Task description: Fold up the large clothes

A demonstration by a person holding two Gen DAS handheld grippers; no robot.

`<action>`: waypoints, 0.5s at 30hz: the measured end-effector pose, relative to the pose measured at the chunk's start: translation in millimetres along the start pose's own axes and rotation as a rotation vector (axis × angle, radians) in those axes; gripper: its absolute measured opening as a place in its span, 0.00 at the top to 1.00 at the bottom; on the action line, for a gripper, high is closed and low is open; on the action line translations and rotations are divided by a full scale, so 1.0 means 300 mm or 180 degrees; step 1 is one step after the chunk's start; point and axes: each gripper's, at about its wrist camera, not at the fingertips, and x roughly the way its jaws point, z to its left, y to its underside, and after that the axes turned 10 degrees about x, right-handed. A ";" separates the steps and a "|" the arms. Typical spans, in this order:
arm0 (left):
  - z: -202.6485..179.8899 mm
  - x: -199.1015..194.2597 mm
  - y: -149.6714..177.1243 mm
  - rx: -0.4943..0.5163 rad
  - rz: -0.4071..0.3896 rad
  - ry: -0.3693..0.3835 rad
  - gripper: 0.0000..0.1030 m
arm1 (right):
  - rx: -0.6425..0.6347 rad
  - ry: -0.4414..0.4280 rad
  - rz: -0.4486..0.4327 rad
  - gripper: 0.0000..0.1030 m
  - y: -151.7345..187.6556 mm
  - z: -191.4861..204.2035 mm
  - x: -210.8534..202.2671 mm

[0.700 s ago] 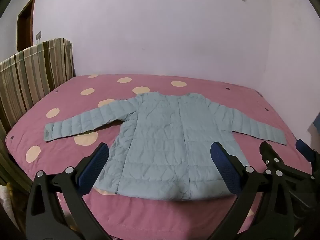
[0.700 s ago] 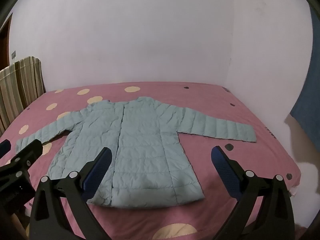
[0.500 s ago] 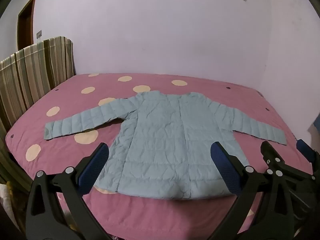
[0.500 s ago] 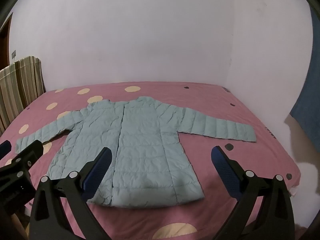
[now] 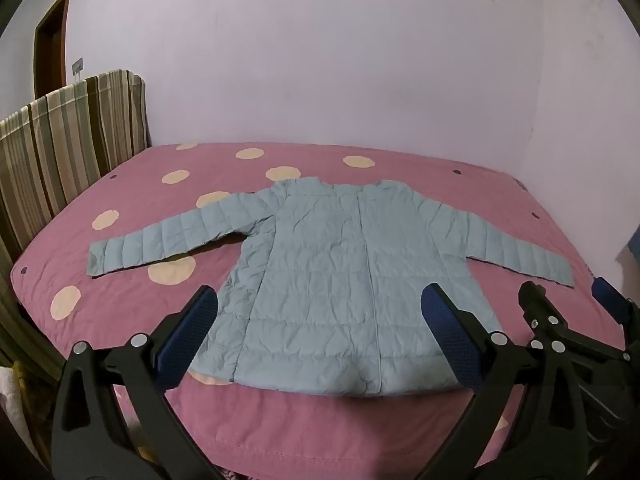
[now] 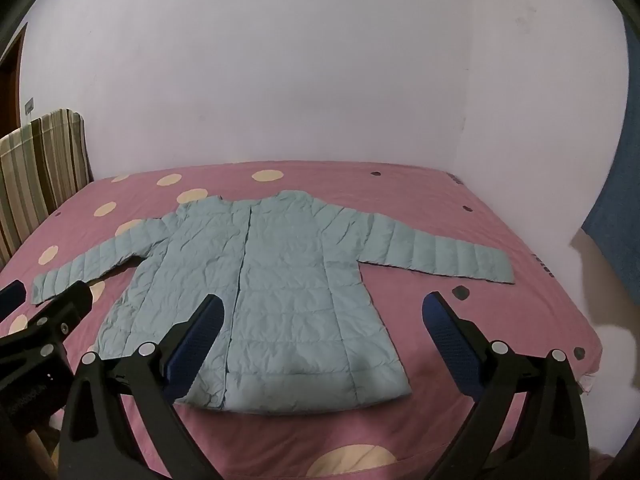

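A pale blue quilted jacket (image 5: 340, 280) lies flat on the bed (image 5: 280, 432), hem toward the near edge, collar toward the far edge by the wall, both sleeves stretched out toward the left and right edges. Nothing is folded yet. The left gripper (image 5: 320, 336) and the right gripper (image 6: 322, 334) hover over the near edge with jaws spread wide and nothing between them, clear of the cloth. The puffy, slick fabric is the likely trouble: a shallow pinch at a sleeve cuff or hem corner could slip off, or catch only the top layer so the front peels from the back. Lifting one side faster than the other would drag the jacket askew toward the near edge, where the hem could slide off. The grippers hang close together, so they could also bump.
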 end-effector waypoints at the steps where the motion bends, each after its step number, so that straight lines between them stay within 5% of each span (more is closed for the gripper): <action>1: 0.000 0.006 -0.011 -0.0009 0.0018 0.0008 0.02 | 0.0000 -0.0002 0.0000 0.04 0.001 0.001 0.000; 15: -0.012 0.007 0.011 0.0000 0.0033 0.0006 0.02 | -0.0006 0.0005 0.0004 0.04 -0.002 -0.001 -0.003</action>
